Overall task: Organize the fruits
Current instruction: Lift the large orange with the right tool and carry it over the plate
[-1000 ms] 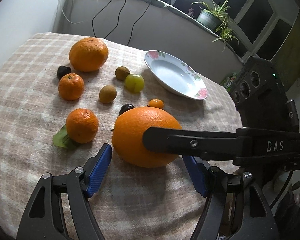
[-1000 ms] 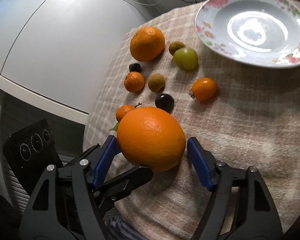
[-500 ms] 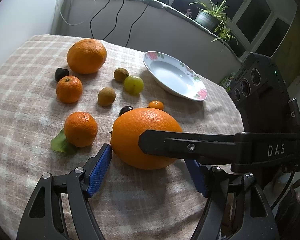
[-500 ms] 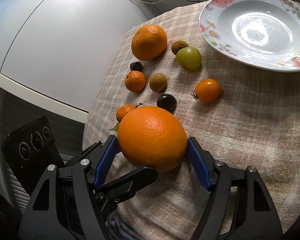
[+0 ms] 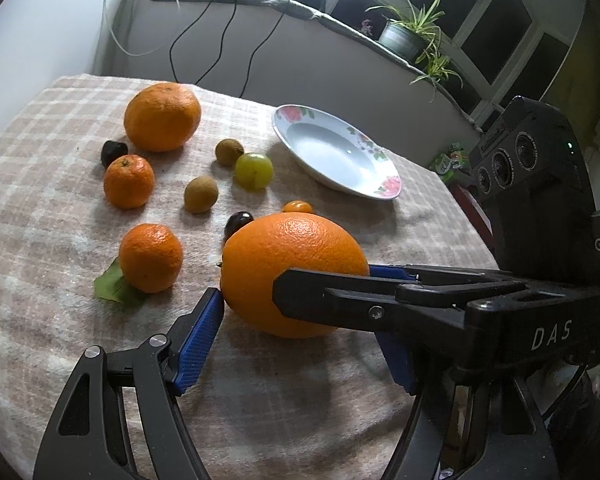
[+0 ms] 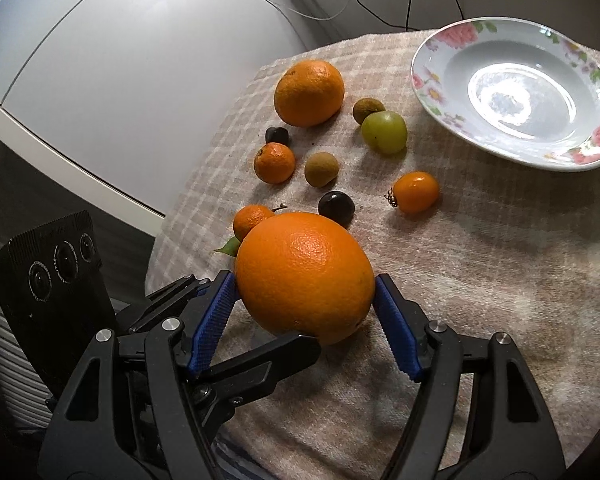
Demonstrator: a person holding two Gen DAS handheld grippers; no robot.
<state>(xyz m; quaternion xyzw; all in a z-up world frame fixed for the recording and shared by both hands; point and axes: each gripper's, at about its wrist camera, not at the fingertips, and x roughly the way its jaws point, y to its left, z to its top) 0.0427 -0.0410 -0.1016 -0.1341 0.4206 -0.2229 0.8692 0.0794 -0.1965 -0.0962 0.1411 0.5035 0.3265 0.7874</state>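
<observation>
A: Big pebbly-skinned orange (image 6: 305, 276) sits near the cloth's front edge, and the right gripper (image 6: 306, 322) has both ribbed blue pads pressed on its flanks, jaws roughly two-thirds spread around it.

B: From the left wrist view, the left gripper (image 5: 300, 336) brackets the same orange (image 5: 294, 274). Its near blue pad touches the fruit at eight o'clock; the far pad is hidden behind the right gripper's black finger, so I cannot tell whether it grips.

A: Fuzzy checked tablecloth (image 6: 500, 280), beige and cream. Glossy floral-rimmed plate (image 6: 512, 92) at one o'clock, well apart, bare cloth between.

B: Only the left view shows the windowsill plant (image 5: 414, 36) and dark panes. The right view shows a white cabinet (image 6: 120, 60) at ten o'clock, just past the cloth's edge.

A: Smaller fruit cluster at twelve: smooth green grape (image 6: 383, 132), dark cherry (image 6: 336, 208), leafy mandarin (image 5: 150, 258).
</observation>
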